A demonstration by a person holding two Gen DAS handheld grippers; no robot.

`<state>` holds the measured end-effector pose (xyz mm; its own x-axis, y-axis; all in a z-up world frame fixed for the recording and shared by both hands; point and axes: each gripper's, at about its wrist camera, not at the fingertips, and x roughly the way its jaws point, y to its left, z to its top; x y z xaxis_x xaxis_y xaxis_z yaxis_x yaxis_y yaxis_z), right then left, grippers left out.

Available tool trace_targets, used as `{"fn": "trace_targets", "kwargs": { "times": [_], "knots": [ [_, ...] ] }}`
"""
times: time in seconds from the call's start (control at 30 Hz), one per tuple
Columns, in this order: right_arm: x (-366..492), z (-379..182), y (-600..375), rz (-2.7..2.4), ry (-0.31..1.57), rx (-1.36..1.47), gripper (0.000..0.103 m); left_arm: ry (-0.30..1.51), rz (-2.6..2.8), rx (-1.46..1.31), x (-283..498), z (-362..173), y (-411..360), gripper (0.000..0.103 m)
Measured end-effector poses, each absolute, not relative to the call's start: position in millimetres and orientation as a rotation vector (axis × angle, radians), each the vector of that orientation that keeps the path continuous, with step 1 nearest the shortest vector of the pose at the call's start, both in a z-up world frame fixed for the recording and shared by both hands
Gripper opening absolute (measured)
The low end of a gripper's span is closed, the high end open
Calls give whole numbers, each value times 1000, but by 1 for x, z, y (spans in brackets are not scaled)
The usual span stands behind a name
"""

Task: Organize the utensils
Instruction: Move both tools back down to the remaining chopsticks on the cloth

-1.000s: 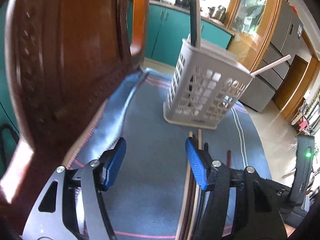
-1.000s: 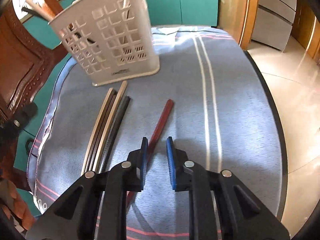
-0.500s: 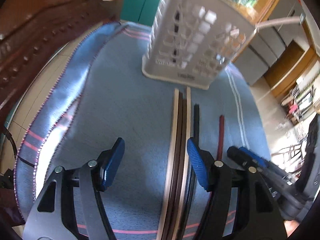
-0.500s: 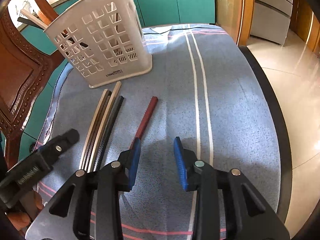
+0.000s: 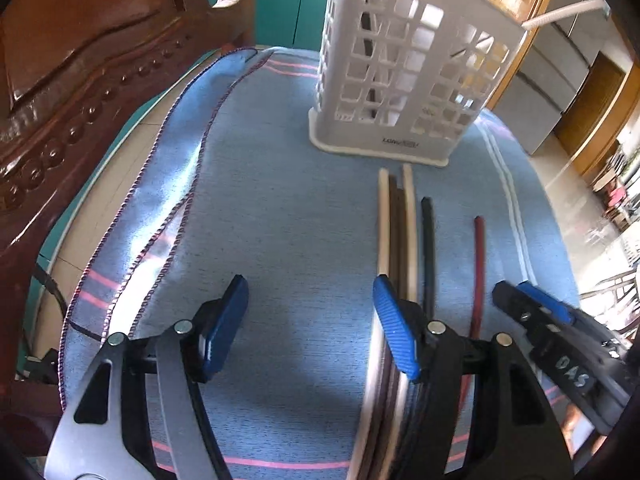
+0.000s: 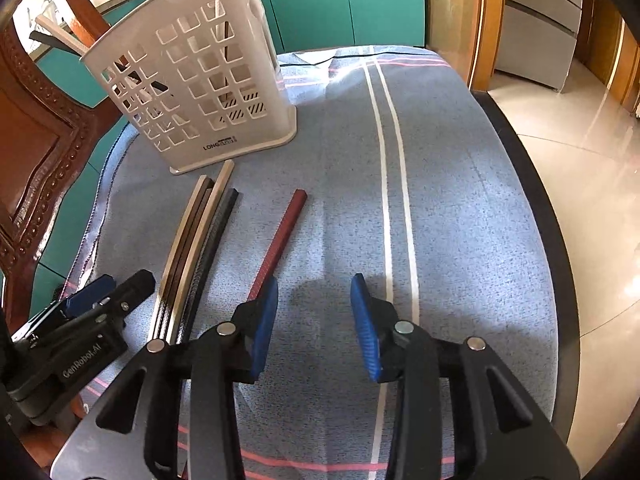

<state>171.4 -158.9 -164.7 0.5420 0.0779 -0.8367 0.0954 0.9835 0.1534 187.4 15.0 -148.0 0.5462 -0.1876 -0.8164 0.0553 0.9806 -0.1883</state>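
Teal cabinets and warm wooden door frames ring the table [image 6: 532, 184], which is draped in a blue cloth [image 6: 460, 200] with paired white stripes and thin pink lines. At its left edge rises a carved wooden chair back [image 5: 80, 80]. On the cloth stands a white lattice utensil basket [image 6: 200, 80], upright, with a few sticks already leaning out of its top. Just in front of its base lies a tight bundle of chopsticks [image 6: 192, 240], pale and dark brown ones touching side by side, with a black chopstick [image 6: 216, 236] pressed against their right flank. A dark red chopstick [image 6: 280, 240] lies apart to the right of them, angled the same way. The left gripper [image 5: 310, 320] hangs low over the cloth with its jaws wide and nothing between them; its right blue pad sits above the bundle's near end. The right gripper [image 6: 314, 322] has just been opening, its jaws now moderately apart over bare cloth, the left pad beside the red chopstick's near end.
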Motion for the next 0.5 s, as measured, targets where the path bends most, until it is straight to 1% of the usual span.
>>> {"fn": "trace_targets", "kwargs": {
  "times": [0.13,0.27,0.43,0.47,0.5],
  "knots": [
    [171,-165,-161,-9,1001,202,38,965,-211,-127,186,-143,7,66],
    [170,-165,-161,-9,1001,201,38,1004,-247,-74,189,-152,-7,66],
    [171,-165,-159,-12,999,191,39,992,-211,-21,188,-157,-16,66],
    [171,-165,-159,-10,999,192,40,993,-208,-28,189,-157,-15,65],
    [171,-165,-158,-10,999,191,41,991,-204,-35,189,-157,-15,62]
  ]
}}
